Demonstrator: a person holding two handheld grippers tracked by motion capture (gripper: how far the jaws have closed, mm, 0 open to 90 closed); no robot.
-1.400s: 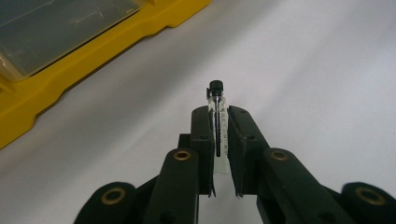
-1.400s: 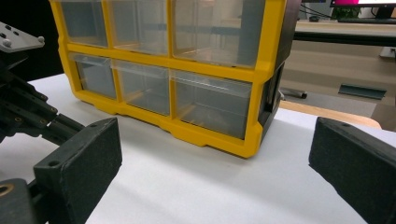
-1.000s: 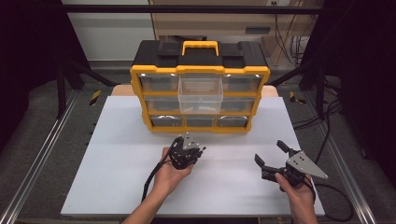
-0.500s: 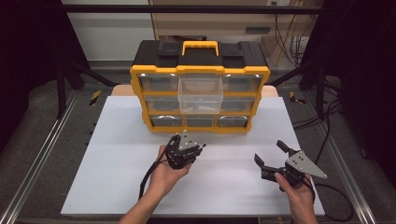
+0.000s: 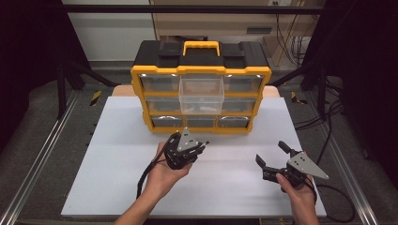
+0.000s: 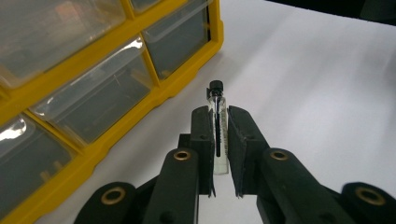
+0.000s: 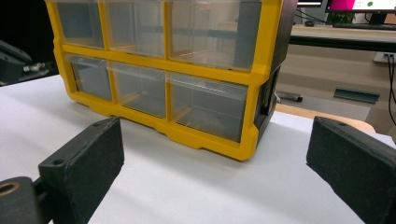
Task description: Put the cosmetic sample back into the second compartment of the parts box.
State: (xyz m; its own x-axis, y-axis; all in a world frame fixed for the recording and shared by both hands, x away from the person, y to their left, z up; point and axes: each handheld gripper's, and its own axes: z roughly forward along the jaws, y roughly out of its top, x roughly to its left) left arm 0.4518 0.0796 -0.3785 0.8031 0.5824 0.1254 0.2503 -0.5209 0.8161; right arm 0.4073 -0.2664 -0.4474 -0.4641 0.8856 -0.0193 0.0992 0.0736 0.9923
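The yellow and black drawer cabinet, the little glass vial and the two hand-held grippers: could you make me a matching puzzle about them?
Things:
1. small clear glass vial with a black cap
2. right gripper
3. clear plastic middle drawer of the yellow and black drawer cabinet
4. left gripper

States:
A. pulled out
B. jaws wide apart
C. clamped between jaws
D. jaws shut on something

Pairs: 1-C, 2-B, 3-A, 4-D
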